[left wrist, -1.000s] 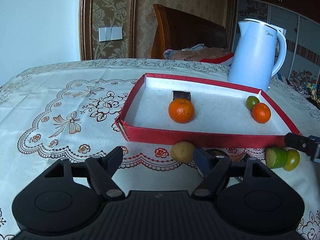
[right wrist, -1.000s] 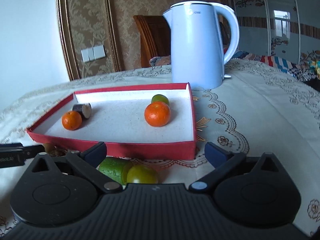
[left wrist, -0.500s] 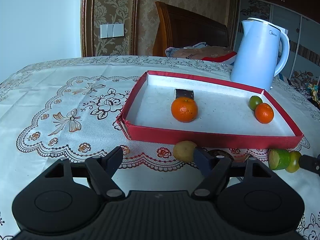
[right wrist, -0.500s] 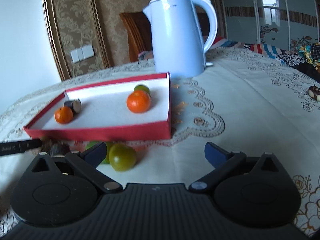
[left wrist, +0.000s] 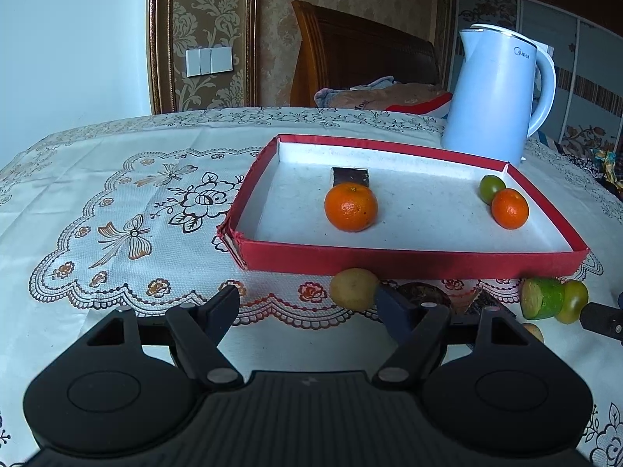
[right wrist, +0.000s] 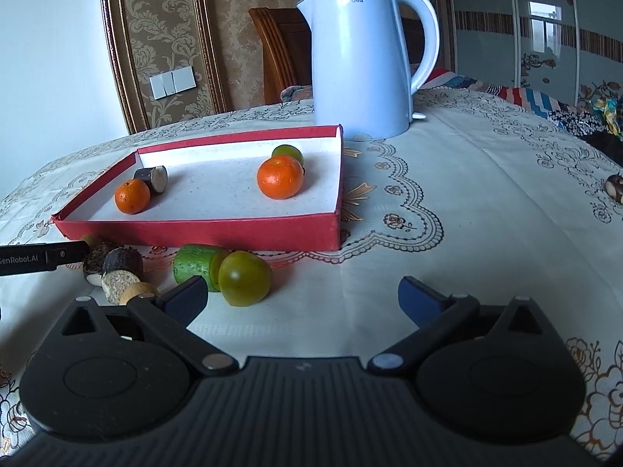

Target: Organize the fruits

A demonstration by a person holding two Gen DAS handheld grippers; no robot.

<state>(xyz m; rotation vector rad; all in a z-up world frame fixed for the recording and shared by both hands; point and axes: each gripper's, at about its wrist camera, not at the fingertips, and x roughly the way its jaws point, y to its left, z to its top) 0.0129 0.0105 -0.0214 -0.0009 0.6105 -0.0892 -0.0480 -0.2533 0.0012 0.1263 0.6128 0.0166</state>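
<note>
A red tray with a white floor holds two oranges, a small green fruit and a dark cylinder. In front of it on the cloth lie a yellowish fruit, dark pieces, a cut green piece and a green tomato. My left gripper is open and empty, its right finger just before the yellowish fruit. My right gripper is open and empty, and the green tomato lies just ahead of its left finger.
A pale blue kettle stands behind the tray's far right corner. A wooden chair with folded cloth is behind the table. A small dark object lies at the far right of the embroidered tablecloth.
The right gripper has drawn back from the green pieces, which now lie ahead of its fingertips instead of under them. Its tip has sunk lower in the left wrist view.
</note>
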